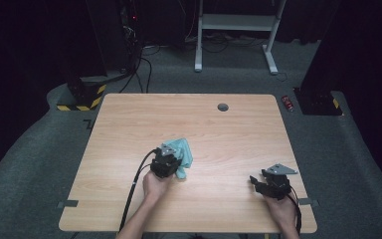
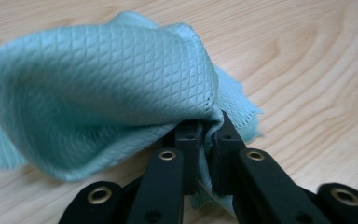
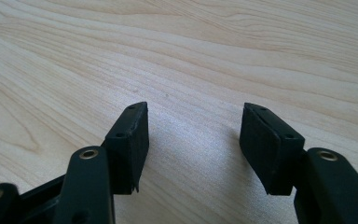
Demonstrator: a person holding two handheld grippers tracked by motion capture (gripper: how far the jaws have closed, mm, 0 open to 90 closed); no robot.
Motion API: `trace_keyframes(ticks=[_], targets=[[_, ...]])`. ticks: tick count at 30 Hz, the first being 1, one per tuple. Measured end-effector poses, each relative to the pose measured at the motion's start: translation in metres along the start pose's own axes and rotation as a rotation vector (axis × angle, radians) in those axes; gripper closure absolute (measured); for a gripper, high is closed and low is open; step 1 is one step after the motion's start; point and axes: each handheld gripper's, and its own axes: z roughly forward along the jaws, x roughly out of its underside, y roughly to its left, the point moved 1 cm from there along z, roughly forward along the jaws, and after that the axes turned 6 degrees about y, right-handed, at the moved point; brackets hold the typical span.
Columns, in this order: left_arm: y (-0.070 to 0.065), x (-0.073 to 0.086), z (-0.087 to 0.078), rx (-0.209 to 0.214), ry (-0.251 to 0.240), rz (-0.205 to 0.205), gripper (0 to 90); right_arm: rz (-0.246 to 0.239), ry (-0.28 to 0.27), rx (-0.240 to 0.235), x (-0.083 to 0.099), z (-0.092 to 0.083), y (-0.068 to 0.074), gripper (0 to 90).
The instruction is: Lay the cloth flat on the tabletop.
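Pinching a teal cloth (image 2: 102, 88) near the middle of a wooden table (image 1: 129, 124).

Soft and woven in a fine diamond grid, the cloth bunches into a rounded fold with a stitched edge, its lower hem clamped between the black ribbed jaws of the left gripper (image 2: 205, 140), which are pressed together on the fabric. Well apart at the table's near right, the right gripper (image 3: 193, 140) has its jaws spread wide over bare pale wood with wavy grain, nothing between its grooved rubber pads (image 3: 263, 144).
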Motion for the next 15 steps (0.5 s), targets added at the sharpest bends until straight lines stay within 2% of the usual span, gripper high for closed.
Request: trace_keyframes(ticks=[9,15], targets=[[-0.027,-0.007,0.009,0.054,0.004,0.055,84.3,-0.001,-0.001,0.000,0.000,0.000,0.000,42.4],[-0.046,-0.010,0.016,0.102,0.002,0.107,84.3,-0.002,-0.001,0.000,0.000,0.000,0.000,42.4]])
